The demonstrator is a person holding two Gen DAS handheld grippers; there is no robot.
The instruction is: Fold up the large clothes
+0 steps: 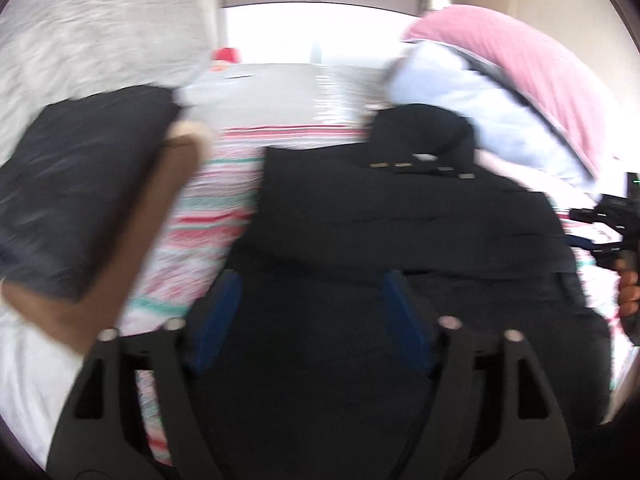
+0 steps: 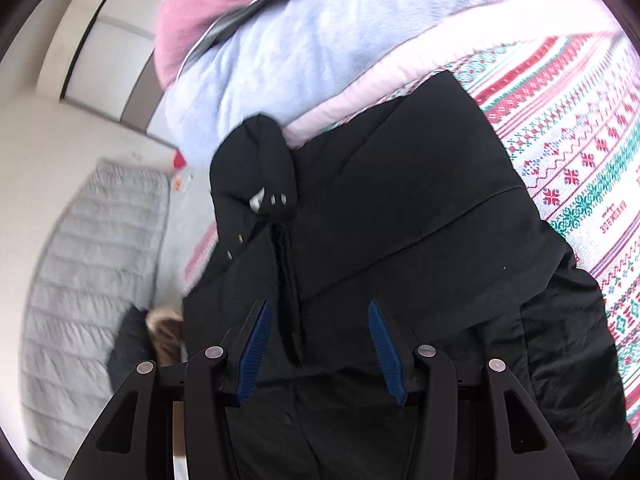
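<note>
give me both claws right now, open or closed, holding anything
Left claw: open, nothing gripped, above the black jacket.
Right claw: partly open over the same jacket; a grip on the fabric cannot be told.

Black jacket (image 2: 400,200) lay on a white blanket (image 2: 580,152) banded in red and green knit motifs; beyond the jacket, pale blue (image 2: 300,52) and pink bedding (image 2: 192,8); blue gripper pads (image 2: 252,352).
</note>
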